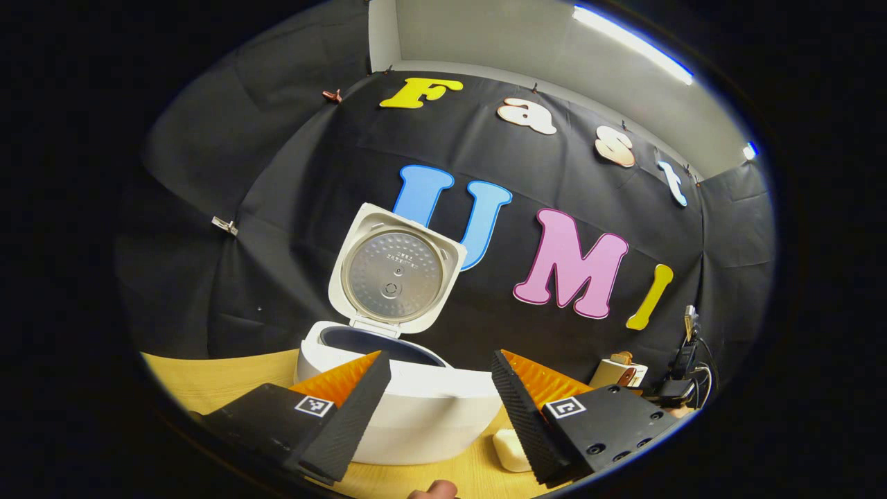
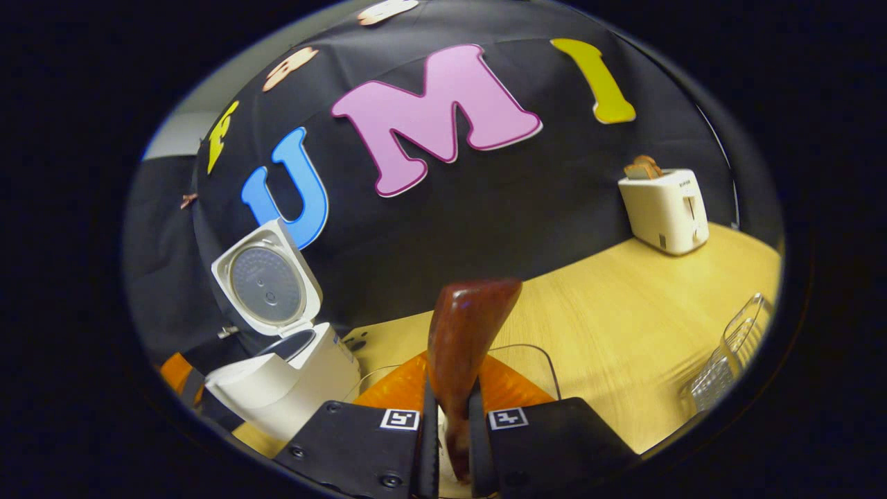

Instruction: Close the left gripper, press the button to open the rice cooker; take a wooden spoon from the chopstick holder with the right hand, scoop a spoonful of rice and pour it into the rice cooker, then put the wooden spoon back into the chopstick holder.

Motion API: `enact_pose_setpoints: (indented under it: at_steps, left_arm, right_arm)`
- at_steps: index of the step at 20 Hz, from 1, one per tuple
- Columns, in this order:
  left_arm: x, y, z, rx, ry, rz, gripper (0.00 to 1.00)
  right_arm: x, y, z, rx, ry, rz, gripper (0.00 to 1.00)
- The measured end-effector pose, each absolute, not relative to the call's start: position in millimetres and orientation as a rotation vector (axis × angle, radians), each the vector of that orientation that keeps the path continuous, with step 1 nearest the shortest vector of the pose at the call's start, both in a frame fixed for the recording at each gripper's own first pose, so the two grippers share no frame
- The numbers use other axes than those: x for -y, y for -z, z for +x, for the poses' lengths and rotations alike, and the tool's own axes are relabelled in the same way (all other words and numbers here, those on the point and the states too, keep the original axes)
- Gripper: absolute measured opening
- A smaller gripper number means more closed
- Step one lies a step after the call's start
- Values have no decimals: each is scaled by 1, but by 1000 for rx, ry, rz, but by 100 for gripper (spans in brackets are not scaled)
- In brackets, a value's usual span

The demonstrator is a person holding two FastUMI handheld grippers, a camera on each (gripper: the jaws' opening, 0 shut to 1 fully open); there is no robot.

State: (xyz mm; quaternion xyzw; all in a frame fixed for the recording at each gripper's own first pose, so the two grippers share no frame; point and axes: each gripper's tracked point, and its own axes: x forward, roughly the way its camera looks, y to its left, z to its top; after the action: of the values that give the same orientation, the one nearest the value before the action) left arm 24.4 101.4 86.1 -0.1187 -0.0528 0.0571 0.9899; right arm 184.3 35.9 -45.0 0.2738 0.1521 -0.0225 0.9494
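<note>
1. Wooden worktop point(image 2: 624, 312), black cloth wall behind.
2. Rice cooker point(image 1: 416, 409) on worktop, lid point(image 1: 395, 270) up.
3. Left gripper point(image 1: 440, 409) jaws wide apart, empty, just before cooker.
4. Right gripper point(image 2: 454, 443) clamps wooden spoon point(image 2: 464, 333), bowl upward.
5. Toaster point(image 2: 664, 208) at worktop's back edge; wire basket point(image 2: 727, 360) near right edge.

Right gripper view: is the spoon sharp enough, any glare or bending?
Right gripper view: wooden spoon soft up close with a small highlight; table edge bows from fisheye. Left gripper view: ceiling light blown out, rice cooker sharp.
</note>
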Motion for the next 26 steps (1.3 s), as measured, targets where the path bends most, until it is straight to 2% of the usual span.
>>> enact_pose_setpoints:
  at_steps: [4, 17, 26]
  left_arm:
    - [-102, -86, 24, 104, -113, -240, 95]
    - [-100, -85, 24, 90, -90, -248, 95]
    - [-95, -83, 25, 55, -51, -225, 95]
  right_arm:
    - [-28, 35, 185, -288, 73, 711, 21]
    - [13, -67, 164, -112, 173, 636, 22]
    - [-25, -129, 176, -76, 149, 624, 21]
